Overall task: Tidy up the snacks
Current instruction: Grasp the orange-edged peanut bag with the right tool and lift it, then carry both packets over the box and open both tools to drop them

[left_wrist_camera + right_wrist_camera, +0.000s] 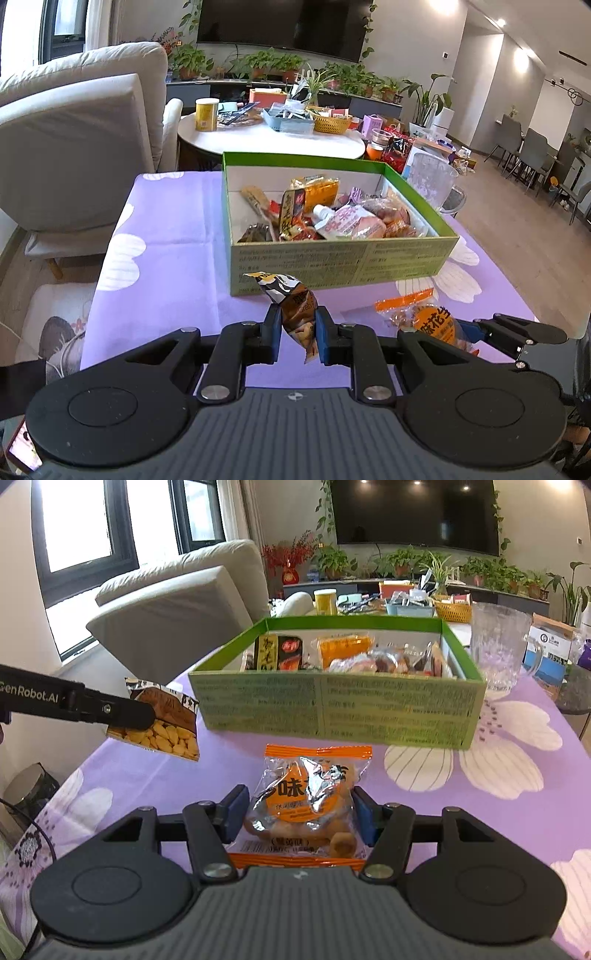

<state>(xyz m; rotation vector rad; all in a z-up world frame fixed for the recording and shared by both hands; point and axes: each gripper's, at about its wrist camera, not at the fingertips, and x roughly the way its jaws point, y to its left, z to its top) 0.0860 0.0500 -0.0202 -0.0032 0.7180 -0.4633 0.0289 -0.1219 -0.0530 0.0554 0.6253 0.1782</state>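
Note:
My left gripper [298,326] is shut on a brown and black nut packet [293,310], held upright above the purple flowered cloth just in front of the green snack box [332,258]. The right wrist view shows that packet [166,731] at the left, clamped by a black finger [122,712]. My right gripper [300,818] has its blue pads against both sides of a clear, orange-sealed snack packet [306,797], near the box's front wall [332,709]. In the left wrist view this packet [428,321] shows low on the right. Several snacks fill the box.
A clear glass mug [498,646] stands right of the box, close to the table's right edge. Left of the table is a beige sofa [74,147]. Behind the box is a cluttered round white table [273,142] with a yellow can and baskets.

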